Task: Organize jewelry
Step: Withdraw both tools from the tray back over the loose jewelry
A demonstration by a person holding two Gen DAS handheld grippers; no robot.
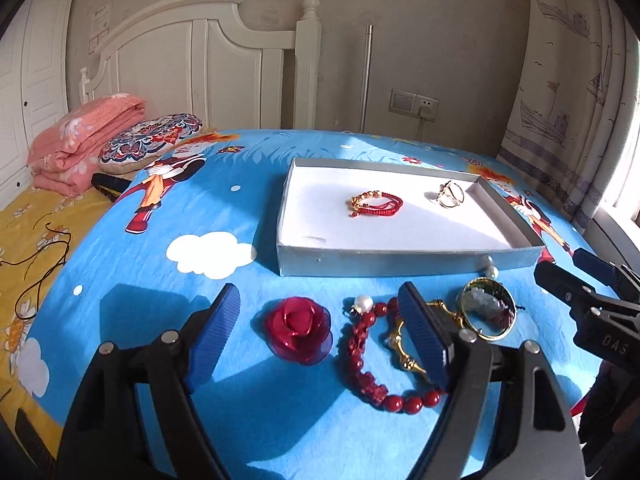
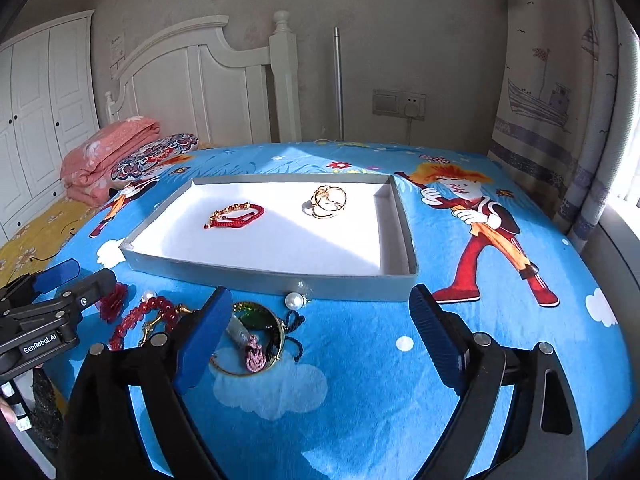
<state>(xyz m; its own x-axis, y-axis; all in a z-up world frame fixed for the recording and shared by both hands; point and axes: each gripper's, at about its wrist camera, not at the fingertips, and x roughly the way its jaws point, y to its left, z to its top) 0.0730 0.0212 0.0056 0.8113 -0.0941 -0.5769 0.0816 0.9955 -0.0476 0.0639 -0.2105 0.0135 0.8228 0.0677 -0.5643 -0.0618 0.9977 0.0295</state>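
Both tools hang released and empty: the left tool (image 1: 320, 334) over a red rose brooch (image 1: 299, 328) and red bead bracelet (image 1: 374, 356), the right tool (image 2: 316, 330) beside a round pendant (image 2: 256, 340). All lie on the bed before the tray (image 2: 248, 274); pinching one piece squarely should avoid tangles.

At the upper left of the frame, a folded pink floral quilt (image 1: 80, 140) touches what looks like a patterned round cushion (image 1: 150, 142), before a white wooden headboard (image 1: 192, 68).

Sunlit bedroom — white headboard (image 1: 208, 68) against a beige wall (image 1: 440, 40), wardrobe (image 2: 44, 92) left, ship-print curtain (image 1: 568, 80) right.
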